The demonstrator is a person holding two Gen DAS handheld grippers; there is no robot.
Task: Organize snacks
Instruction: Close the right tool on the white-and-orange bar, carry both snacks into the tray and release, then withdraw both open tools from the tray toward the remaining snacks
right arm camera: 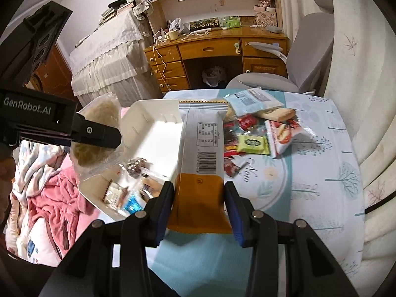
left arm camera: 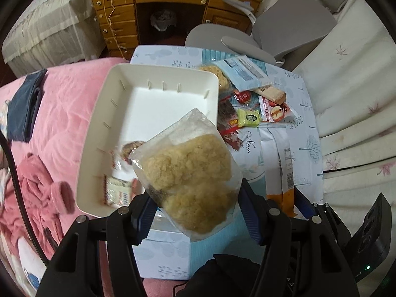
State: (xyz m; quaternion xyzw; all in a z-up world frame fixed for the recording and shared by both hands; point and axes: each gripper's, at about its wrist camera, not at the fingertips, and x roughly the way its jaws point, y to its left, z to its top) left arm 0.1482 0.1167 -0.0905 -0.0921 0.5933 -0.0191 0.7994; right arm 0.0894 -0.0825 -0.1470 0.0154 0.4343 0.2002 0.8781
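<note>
My left gripper [left arm camera: 195, 212] is shut on a clear bag of two pale crumbly cakes [left arm camera: 190, 173], held in the air over the near corner of the white bin [left arm camera: 96, 128]. From the right wrist view the same bag [right arm camera: 96, 133] hangs off the left gripper's black finger, left of the bin [right arm camera: 148, 113]. Between the pads of my right gripper [right arm camera: 199, 208] sits a tall white-and-orange snack packet [right arm camera: 200, 153], lifted above the table. A few small wrapped snacks [right arm camera: 133, 168] lie in the bin's near end.
Loose snacks lie on the tree-print tablecloth [right arm camera: 321, 173] right of the bin: a yellow-green packet [right arm camera: 252, 144], a red-and-white packet [right arm camera: 287, 133], a pale blue packet [right arm camera: 252, 100]. A pink blanket [left arm camera: 61, 94] lies left, a grey chair [left arm camera: 284, 29] and wooden desk [right arm camera: 212, 49] beyond.
</note>
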